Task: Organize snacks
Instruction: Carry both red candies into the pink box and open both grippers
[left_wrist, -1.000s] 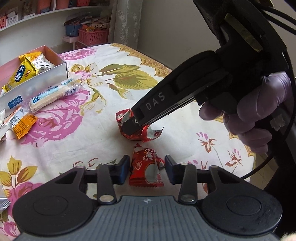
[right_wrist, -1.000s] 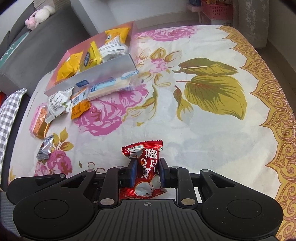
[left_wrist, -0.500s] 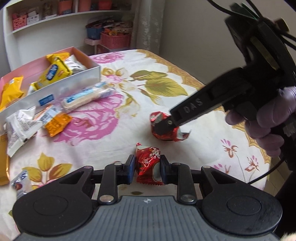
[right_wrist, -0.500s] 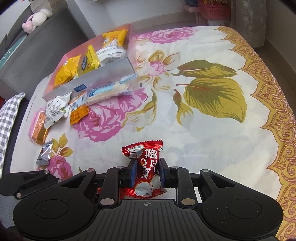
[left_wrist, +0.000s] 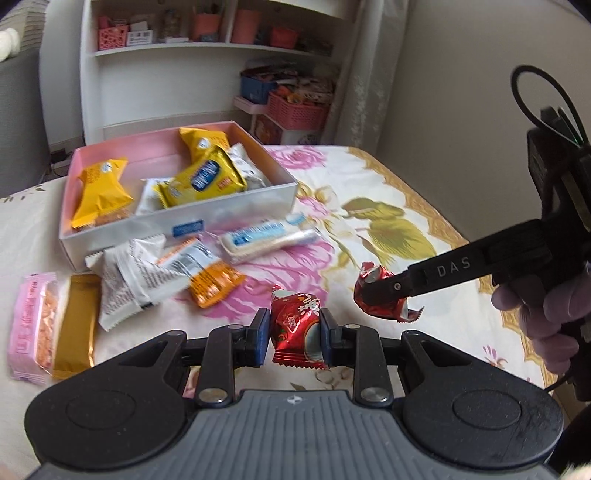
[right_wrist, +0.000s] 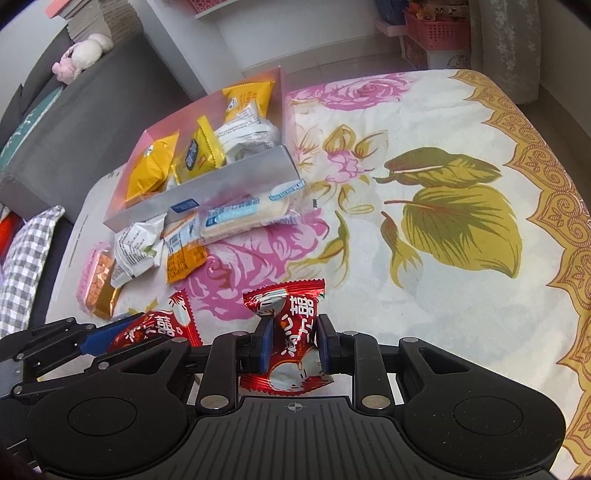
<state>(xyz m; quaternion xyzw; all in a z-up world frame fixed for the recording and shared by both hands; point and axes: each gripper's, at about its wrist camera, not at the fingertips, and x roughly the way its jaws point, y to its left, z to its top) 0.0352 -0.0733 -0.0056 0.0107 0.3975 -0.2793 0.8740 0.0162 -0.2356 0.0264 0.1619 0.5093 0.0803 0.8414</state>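
Left wrist view only: white shelving (left_wrist: 207, 51) with pink baskets, and a gloved hand (left_wrist: 543, 306) around the handle of the right gripper (left_wrist: 380, 291). Right wrist view only: grey sofa (right_wrist: 66, 110) with a plush toy (right_wrist: 83, 55), checked cushion (right_wrist: 26, 266), and the wide olive leaf print on the floral tablecloth (right_wrist: 424, 240).

Left gripper (left_wrist: 295, 330) clamped on a red candy packet (left_wrist: 297, 328), pads pressing both sides, packet upright and clear of the cloth. Right gripper likewise closed around a second red packet (right_wrist: 291, 343); seen from the left camera as a crumpled red bundle pinched at the tip, hanging above the cloth. Both wrappers shiny red foil with white characters, a pale round picture low down and crimped, serrated ends.

Pink-lined box (left_wrist: 177, 173) at the far left of the table, holding yellow and white packets. Just before its front wall: a long blue-and-white bar (left_wrist: 266, 240), a white pouch (left_wrist: 136, 273), an orange packet (left_wrist: 214, 284), a pink packet (left_wrist: 33, 325) beside a gold bar (left_wrist: 75, 325).

Versus a second ago: left jaws, then standing apart around the packet on the cloth, now tight on it and lifted; box far larger and more central in the left view, shelves newly visible.
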